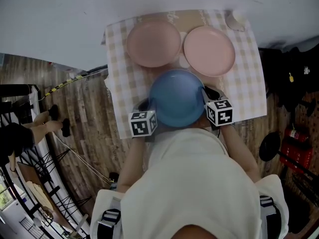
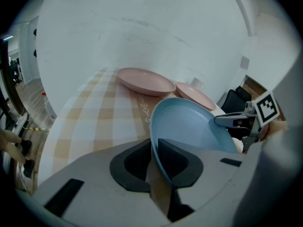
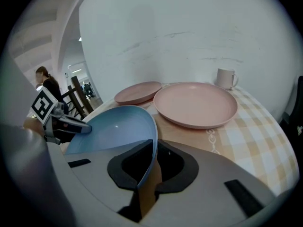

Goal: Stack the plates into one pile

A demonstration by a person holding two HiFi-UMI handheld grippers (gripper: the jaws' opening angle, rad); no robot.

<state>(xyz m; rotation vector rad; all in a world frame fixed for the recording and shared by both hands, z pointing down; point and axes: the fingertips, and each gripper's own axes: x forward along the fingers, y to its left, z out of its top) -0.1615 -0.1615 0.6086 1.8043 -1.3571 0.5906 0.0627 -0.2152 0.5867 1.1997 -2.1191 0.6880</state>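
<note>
- We see the surface (image 1: 246, 91) covered by a checked cloth (image 1: 117, 68) in beige and white.
- Two pink plates lie flat and face up on the far part of the cloth. The far-left pink plate (image 1: 153, 43) and the far-right pink plate (image 1: 209, 51) sit side by side with a narrow gap between their rims.
- The blue plate (image 1: 177, 97) is at the near side of the cloth, in front of that gap and between our two claws. It is round, so it has no long axis, and its hollow faces up. Its far rim comes close to the near rims of both pink plates. We cannot tell whether its underside rests on the cloth or hangs just above it.
- Our left claw (image 2: 154, 152) is clenched on the blue plate's left rim. The rim runs through the thin slot between the dark pads, one pad on the hollow side and the other on the underside.
- Our right claw (image 3: 155, 157) grips the opposite rim the same way, nearly closed, with the rim pinched between its pads.
- A marker cube (image 1: 143, 124) rides on the left claw and another (image 1: 220, 112) on the right, each just beside the plate's near edge.
- A white mug (image 3: 226, 78) stands upright at the far right corner of the cloth, well apart from the blue plate.
</note>
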